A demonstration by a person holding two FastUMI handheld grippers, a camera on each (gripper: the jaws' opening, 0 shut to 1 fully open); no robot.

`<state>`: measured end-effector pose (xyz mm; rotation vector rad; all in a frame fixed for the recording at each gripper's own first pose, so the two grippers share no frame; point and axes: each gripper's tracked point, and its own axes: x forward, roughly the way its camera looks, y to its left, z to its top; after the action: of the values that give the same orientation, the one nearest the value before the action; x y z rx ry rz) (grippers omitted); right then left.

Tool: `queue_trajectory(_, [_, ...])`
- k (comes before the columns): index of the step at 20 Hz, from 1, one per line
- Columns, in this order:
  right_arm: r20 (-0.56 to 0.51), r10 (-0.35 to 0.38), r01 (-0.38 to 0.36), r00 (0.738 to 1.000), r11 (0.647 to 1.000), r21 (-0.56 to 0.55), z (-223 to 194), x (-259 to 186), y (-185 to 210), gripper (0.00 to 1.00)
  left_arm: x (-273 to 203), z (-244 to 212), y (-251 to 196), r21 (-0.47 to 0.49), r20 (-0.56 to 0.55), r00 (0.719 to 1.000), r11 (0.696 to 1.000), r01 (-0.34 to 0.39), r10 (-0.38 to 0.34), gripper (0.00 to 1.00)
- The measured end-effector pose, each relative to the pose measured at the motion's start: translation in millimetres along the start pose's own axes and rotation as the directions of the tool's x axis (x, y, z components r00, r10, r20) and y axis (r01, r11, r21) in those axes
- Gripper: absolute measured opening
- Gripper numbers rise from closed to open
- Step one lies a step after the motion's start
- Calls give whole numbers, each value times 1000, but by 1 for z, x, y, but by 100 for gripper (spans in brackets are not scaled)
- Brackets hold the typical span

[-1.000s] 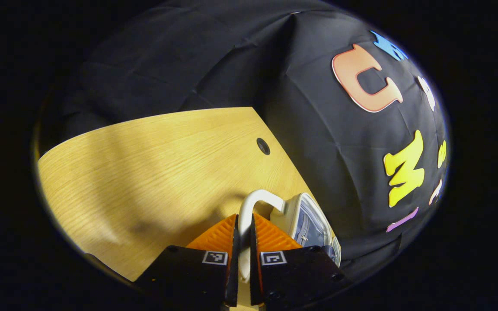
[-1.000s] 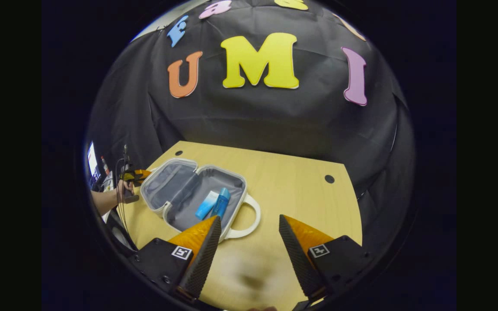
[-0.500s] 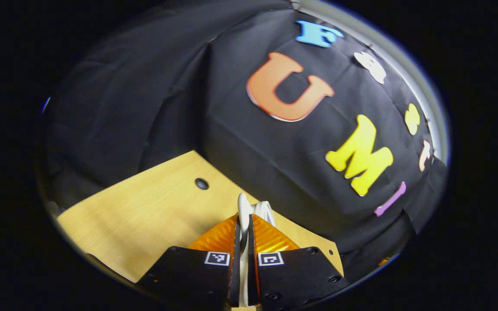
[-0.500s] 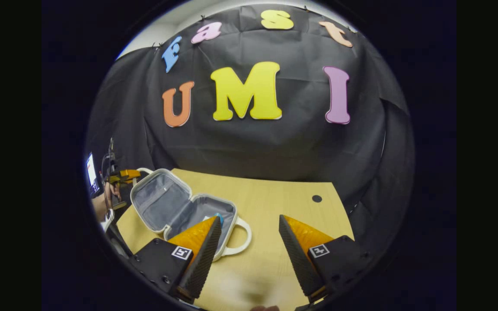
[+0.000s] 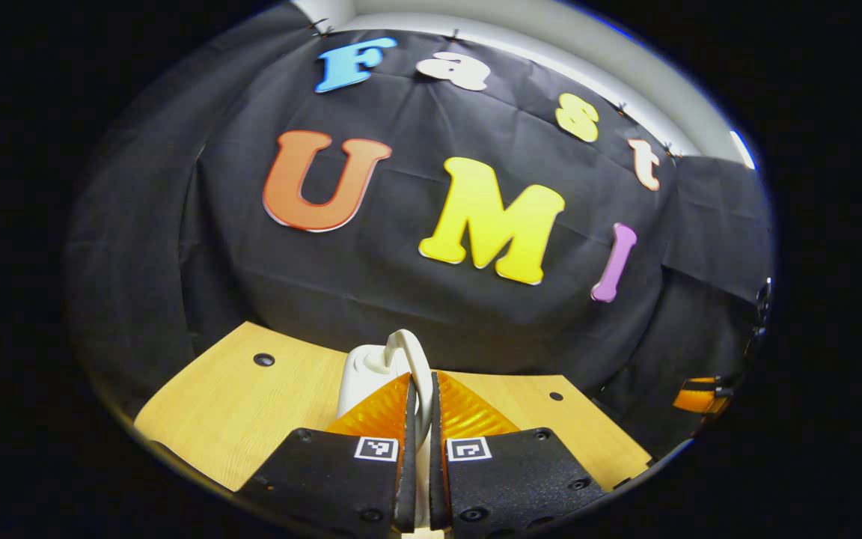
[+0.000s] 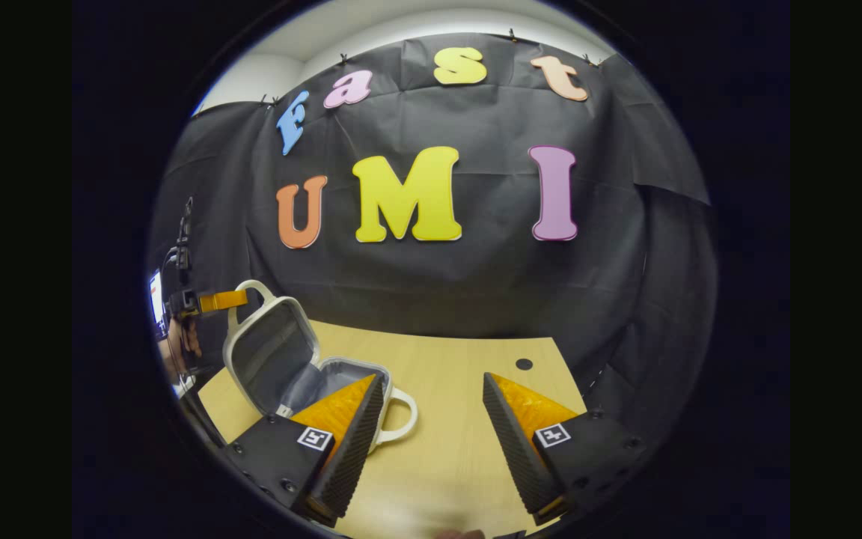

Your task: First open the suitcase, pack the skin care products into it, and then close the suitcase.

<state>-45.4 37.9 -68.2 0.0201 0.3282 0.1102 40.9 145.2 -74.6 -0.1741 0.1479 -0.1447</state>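
We see a light wooden desk (image 6: 461, 419) with a dark round hole (image 6: 524, 364) at its two o'clock corner; black cloth (image 6: 476, 284) hangs behind it.

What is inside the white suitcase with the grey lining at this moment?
In the right gripper view, the white hard-shell suitcase stands half open, showing grey fabric lining. The right gripper, with one finger across the lower half, covers its contents, so I cannot tell what lies inside.
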Motion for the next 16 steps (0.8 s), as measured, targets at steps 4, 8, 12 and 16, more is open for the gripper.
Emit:
queue_trajectory(4, [-3, -39, 39, 999, 999, 3, -7, -10, -33, 79, 12, -12, -48, 89, -7, 999, 995, 33, -32, 10])
queue_trajectory(8, [-7, -90, 90, 996, 996, 0, -9, -20, -64, 80, 25, -36, -100, 129, -45, 994, 986, 106, -101, 10])
queue_trajectory(12, [7, -141, 141, 990, 990, 7, -4, -28, -91, 80, 38, -71, -144, 183, -110, 982, 968, 169, -151, 10])
queue_trajectory(16, [-6, -190, 190, 982, 981, 21, -11, -38, -115, 80, 49, -120, -176, 205, -208, 961, 952, 228, -185, 10])
